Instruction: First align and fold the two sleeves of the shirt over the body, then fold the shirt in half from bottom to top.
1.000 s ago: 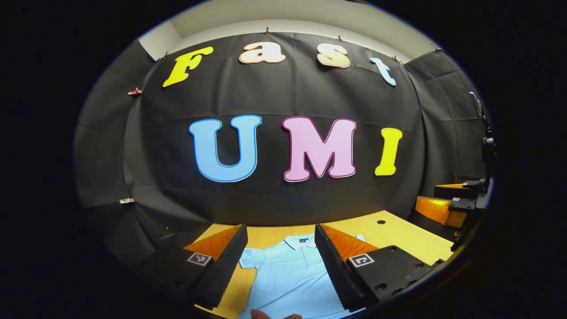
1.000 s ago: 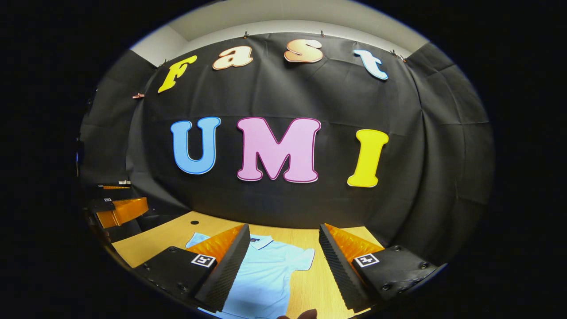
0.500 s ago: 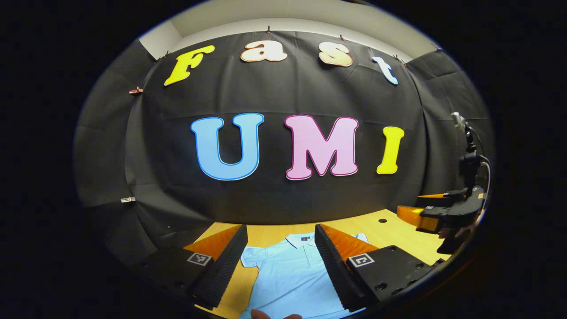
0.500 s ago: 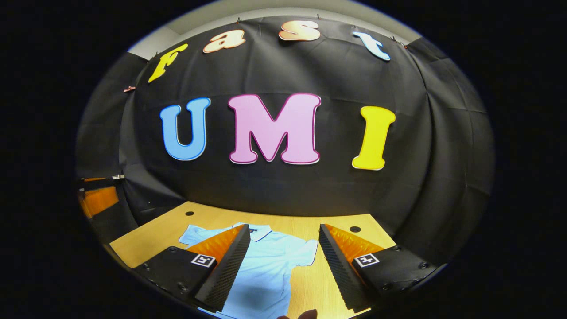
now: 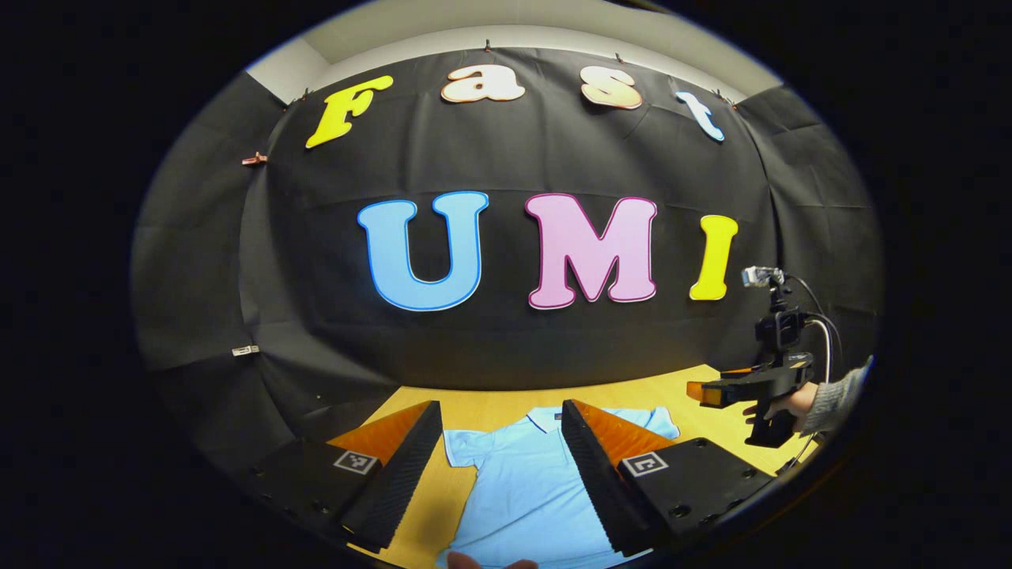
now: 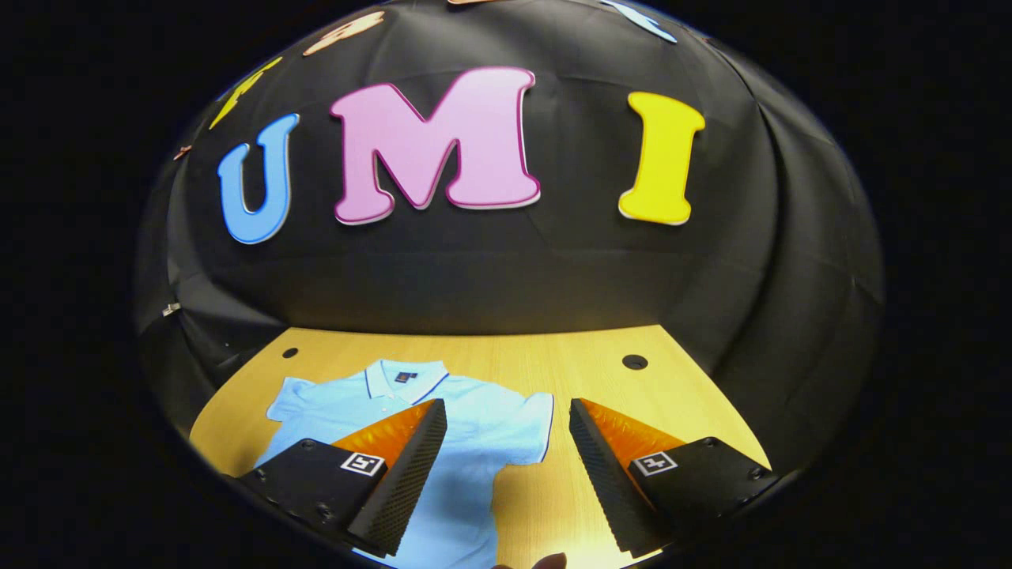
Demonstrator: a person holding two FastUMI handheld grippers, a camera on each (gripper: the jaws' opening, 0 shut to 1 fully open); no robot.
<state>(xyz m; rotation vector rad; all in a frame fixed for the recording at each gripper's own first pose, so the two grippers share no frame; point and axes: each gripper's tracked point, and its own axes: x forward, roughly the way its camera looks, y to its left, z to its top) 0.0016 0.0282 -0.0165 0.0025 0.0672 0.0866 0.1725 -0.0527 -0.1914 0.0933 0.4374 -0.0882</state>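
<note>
A light blue polo shirt [image 6: 466,450] lies flat on the wooden table [image 6: 601,379], collar toward the wall, both short sleeves spread out. My right gripper [image 6: 506,474] hovers open above the shirt's right sleeve [image 6: 530,427], nothing between its fingers. In the left gripper view the same shirt [image 5: 522,490] lies below my left gripper [image 5: 500,466], which is open and holds nothing, above the left sleeve [image 5: 460,446] and collar. The right gripper [image 5: 743,391] also appears far off at the right in the left gripper view, held by a hand with a grey sleeve [image 5: 830,395].
Two round holes [image 6: 634,362] [image 6: 290,352] sit near the table's far corners. The black cloth wall stands right behind the table's far edge. Bare wood lies to the right of the shirt.
My right gripper has moved forward and tipped down, so the whole upper shirt now shows under it. My left gripper has shifted only slightly. Both stay open.
</note>
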